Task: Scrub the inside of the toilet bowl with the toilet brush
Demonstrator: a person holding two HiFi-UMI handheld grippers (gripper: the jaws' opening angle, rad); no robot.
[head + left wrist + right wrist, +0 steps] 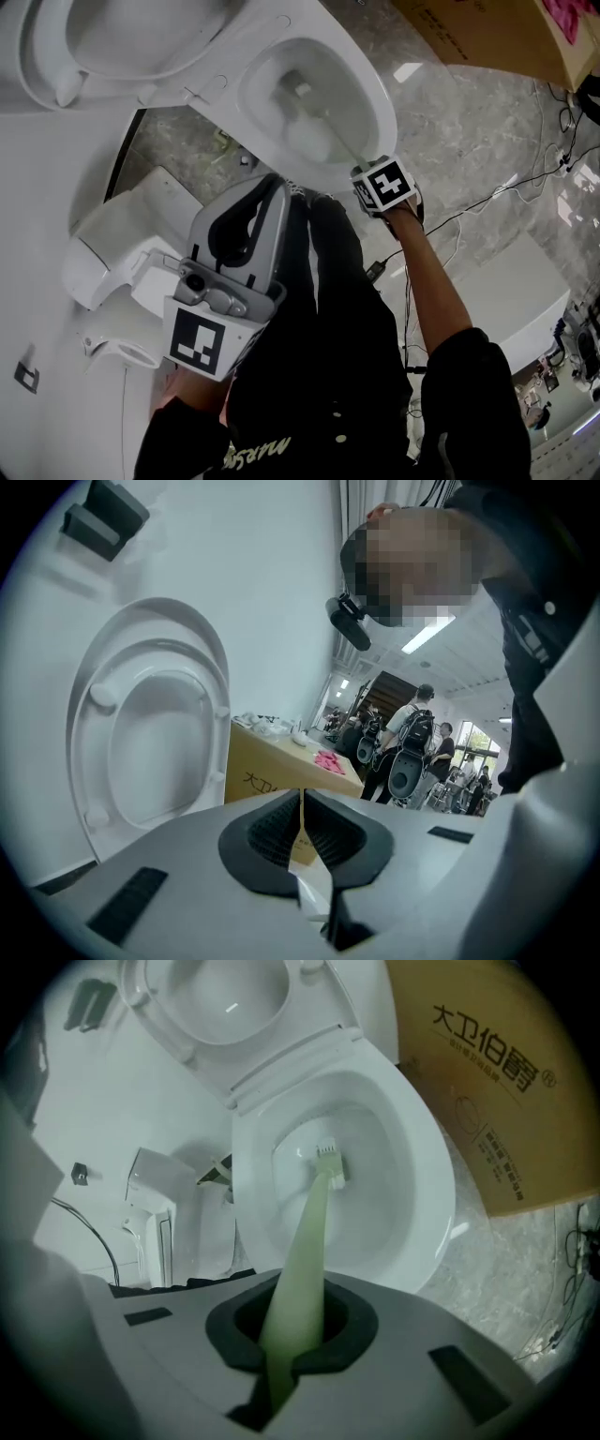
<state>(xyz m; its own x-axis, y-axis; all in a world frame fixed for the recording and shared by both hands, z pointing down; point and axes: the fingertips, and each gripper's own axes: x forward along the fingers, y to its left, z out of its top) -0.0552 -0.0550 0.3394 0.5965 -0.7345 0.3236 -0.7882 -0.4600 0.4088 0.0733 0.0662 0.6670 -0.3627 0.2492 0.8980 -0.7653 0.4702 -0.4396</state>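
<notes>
Poking into toilet bowl (433, 1185): toilet brush (314, 1208); marble floor (469, 131), cardboard box (497, 1082) beside.

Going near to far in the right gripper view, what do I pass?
Right gripper, clamped on the pale green toilet brush → its white bristle head inside the white ceramic toilet bowl → raised white toilet lid.

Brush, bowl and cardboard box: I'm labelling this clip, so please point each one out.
brush (330, 1161), right gripper view, on its white head.
bowl (429, 1194), right gripper view, on the rim's right side.
box (487, 1082), right gripper view, on its printed face.
</notes>
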